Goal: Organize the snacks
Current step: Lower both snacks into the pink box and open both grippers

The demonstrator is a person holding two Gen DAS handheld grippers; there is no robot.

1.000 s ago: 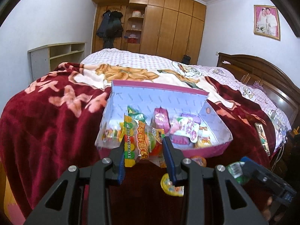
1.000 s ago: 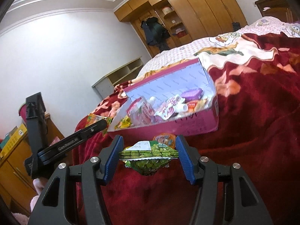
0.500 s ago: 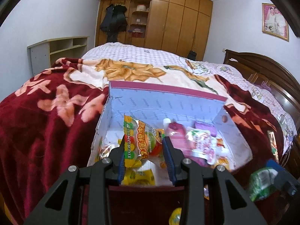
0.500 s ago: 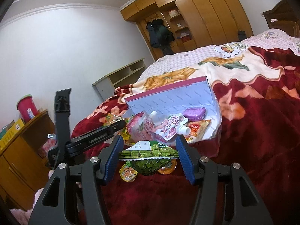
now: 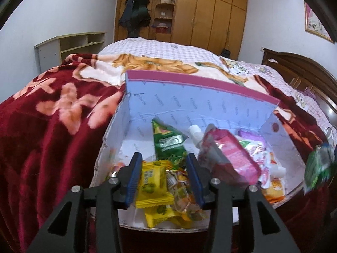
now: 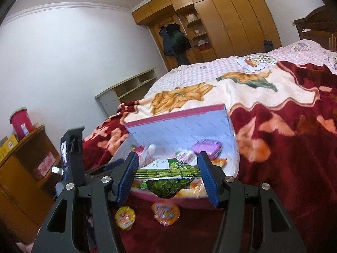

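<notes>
Even indoor light, cool tint, soft shadows, strong fisheye bending with dark corners, motion blur on green packet [image 5: 319, 168] far right, jelly cups [image 6: 166, 213] smeared.

Home bedroom, bed [image 5: 147, 48] (blanketed), wardrobe [image 5: 206, 12]

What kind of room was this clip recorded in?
A home bedroom, most likely. The snack box sits on a bed covered by a red floral blanket, with a dark wooden headboard at one side and a built-in wooden wardrobe along the far wall.

Maroon floral blanket [image 5: 52, 126], lilac-lined box [image 5: 189, 103]
</notes>
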